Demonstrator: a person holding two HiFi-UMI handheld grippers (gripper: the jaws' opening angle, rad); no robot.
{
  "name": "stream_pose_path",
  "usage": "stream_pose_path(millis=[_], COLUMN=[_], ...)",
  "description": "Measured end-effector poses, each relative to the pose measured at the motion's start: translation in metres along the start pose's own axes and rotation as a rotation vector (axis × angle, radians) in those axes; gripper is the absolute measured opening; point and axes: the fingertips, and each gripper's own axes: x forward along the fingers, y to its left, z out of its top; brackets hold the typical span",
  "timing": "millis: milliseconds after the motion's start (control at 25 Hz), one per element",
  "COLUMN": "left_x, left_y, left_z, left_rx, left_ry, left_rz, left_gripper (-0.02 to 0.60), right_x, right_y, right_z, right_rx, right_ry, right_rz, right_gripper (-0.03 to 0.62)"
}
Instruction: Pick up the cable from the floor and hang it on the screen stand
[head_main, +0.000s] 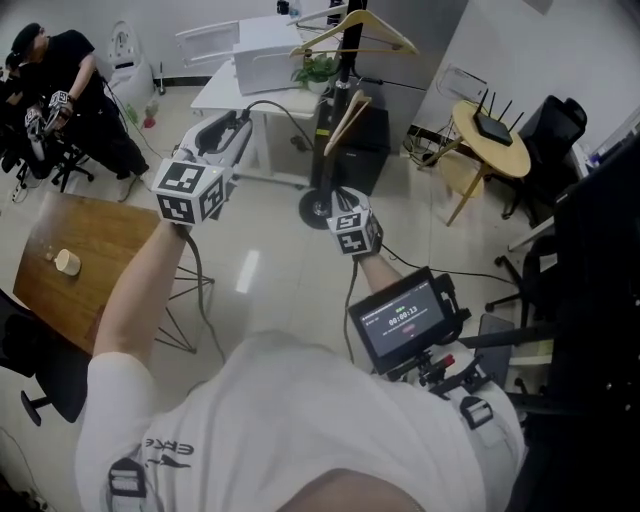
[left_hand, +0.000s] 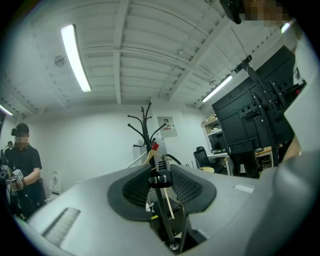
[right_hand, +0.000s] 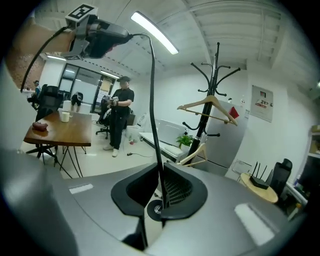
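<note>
While a black cable (right_hand: 153, 100) is being held clear of the floor, its plug end is being pinched between the jaws of the left gripper (left_hand: 160, 175), which is being held high and level. Further down the cable, the right gripper's (right_hand: 161, 192) jaws are being pressed together on it, near a black coat stand (head_main: 347, 60) hung with wooden hangers (head_main: 347, 120).

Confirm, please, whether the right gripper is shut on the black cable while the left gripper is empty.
No: the left gripper is also shut on the black cable, as the left gripper view shows; the right gripper grips it as said.
</note>
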Motion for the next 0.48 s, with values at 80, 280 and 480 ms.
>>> stream_pose_path(millis=[80,280,480], left_x=[0.002,0.022,0.082], left_y=[0.004,0.016,-0.003], left_z=[0.003,-0.006,-0.019], left_rx=[0.000,-0.060,-0.139], left_ry=[-0.004,-0.010,-0.055], left_rz=[0.002,-0.026,-0.163], left_gripper=[0.121,0.121,0.121], right_x=[-0.004,-0.035,-0.095], right_y=[-0.006,-0.046,-0.123], right_z=[0.013,0.022,0.032], right_rx=[-0.011,0.060,0.135], right_ry=[-0.030,-0.060,-0.105], right_rz=[-0.023,-0.151,-0.386], right_gripper=[0.038,0.025,0.025])
